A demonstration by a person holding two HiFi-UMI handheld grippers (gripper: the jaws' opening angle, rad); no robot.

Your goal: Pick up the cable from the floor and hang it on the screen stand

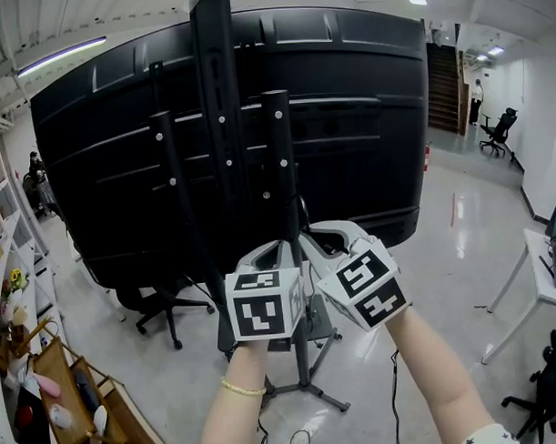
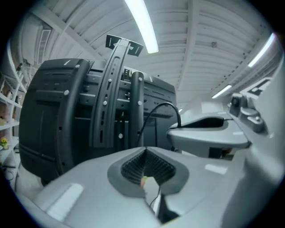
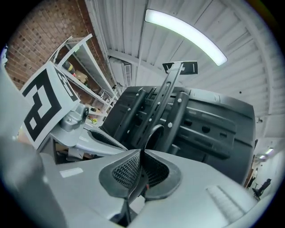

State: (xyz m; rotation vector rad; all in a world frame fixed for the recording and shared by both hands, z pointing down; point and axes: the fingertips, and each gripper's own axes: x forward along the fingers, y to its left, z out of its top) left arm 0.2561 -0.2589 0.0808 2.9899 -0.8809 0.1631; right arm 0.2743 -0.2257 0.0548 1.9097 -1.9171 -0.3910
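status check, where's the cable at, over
Left gripper, right gripper shut on cable, side by side. Cable loop between them, facing screen stand, not hung yet. Nothing in the way.

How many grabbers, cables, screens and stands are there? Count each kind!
grippers: 2, the left gripper and the right gripper
cable: 1
screen: 1
screen stand: 1
total: 5
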